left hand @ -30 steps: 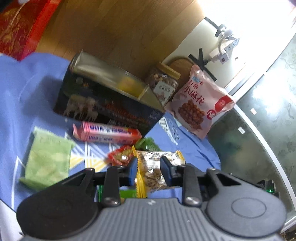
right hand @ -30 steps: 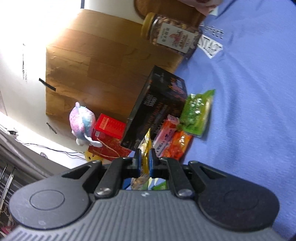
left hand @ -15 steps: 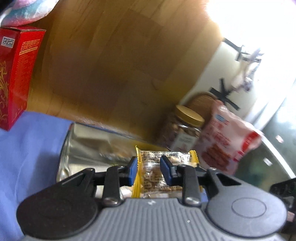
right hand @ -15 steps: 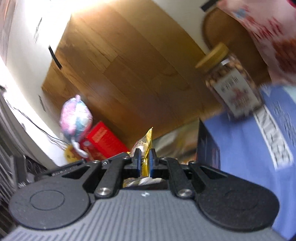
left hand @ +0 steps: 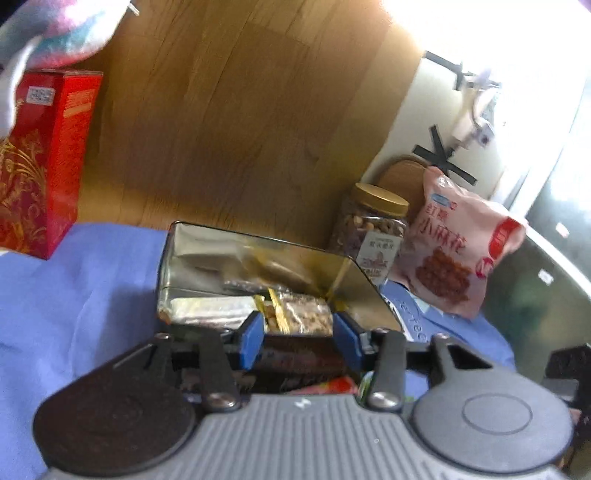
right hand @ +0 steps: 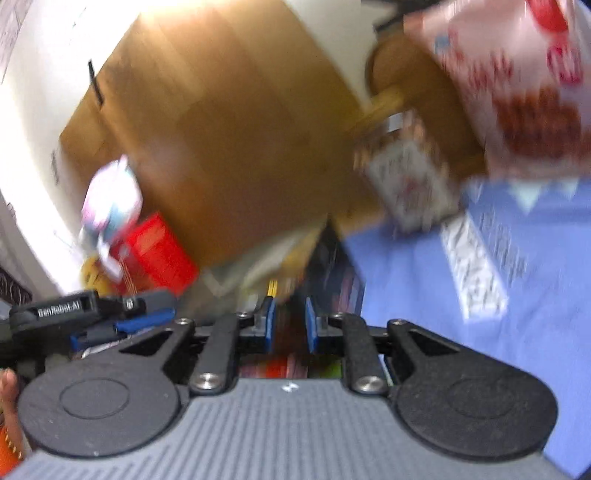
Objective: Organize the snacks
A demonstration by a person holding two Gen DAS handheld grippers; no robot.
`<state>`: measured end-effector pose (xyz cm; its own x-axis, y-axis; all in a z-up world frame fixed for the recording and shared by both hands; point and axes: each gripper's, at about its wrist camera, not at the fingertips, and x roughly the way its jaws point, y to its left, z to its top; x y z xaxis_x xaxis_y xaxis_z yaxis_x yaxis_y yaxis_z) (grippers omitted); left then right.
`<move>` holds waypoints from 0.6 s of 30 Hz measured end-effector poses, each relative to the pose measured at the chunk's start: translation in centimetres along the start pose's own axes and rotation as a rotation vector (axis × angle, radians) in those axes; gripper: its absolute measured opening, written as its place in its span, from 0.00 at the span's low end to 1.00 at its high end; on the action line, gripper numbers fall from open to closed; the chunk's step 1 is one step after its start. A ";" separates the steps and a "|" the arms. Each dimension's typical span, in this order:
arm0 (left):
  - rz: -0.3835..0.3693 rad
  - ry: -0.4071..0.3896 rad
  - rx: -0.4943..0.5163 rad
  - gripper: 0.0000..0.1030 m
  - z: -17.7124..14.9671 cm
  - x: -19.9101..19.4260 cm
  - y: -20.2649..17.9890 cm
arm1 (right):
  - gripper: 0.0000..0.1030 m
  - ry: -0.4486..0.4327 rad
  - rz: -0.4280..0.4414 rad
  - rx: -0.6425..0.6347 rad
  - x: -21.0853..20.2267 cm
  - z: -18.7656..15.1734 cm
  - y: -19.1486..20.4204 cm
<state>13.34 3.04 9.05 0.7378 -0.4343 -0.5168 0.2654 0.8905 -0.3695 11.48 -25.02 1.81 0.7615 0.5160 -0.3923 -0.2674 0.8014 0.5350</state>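
Left claw (left hand: pixel 297 338) jaws have just been opening; the peanut snack packet (left hand: pixel 295 317) is seen between the parted pads, apparently released, lying just ahead at lower centre inside the open tin (left hand: pixel 192 258), its long axis across the jaws. Right claw (right hand: pixel 288 328) jaws have also been opening; through heavy blur nothing can be made out between them. The tin stands on the blue-covered bench (left hand: pixel 74 288).

1. A home living room is showing here: wooden plank flooring (left hand: pixel 229 122) is running behind a table draped in a blue cloth (left hand: pixel 74 280).
2. A plush toy (left hand: pixel 55 29) and red gift box (left hand: pixel 40 162) are sitting nearby.
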 end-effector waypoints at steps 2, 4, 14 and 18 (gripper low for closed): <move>0.045 0.035 -0.006 0.50 -0.9 0.2 0.2 | 0.21 0.039 -0.022 -0.038 0.7 -0.9 0.7; 0.044 0.062 -0.040 0.50 -1.8 0.4 0.8 | 0.21 0.064 -0.017 -0.059 1.3 -1.4 1.4; 0.143 0.182 -0.165 0.56 -3.5 3.5 4.1 | 0.37 0.114 -0.047 -0.146 4.3 -1.8 3.2; 0.096 0.206 -0.155 0.40 -3.7 3.5 3.3 | 0.33 0.129 -0.047 -0.156 4.1 -2.3 3.9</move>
<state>14.48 3.96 3.12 0.6088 -0.3811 -0.6958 0.0901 0.9046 -0.4166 12.24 -19.06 0.60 0.6958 0.5032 -0.5125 -0.3288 0.8576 0.3956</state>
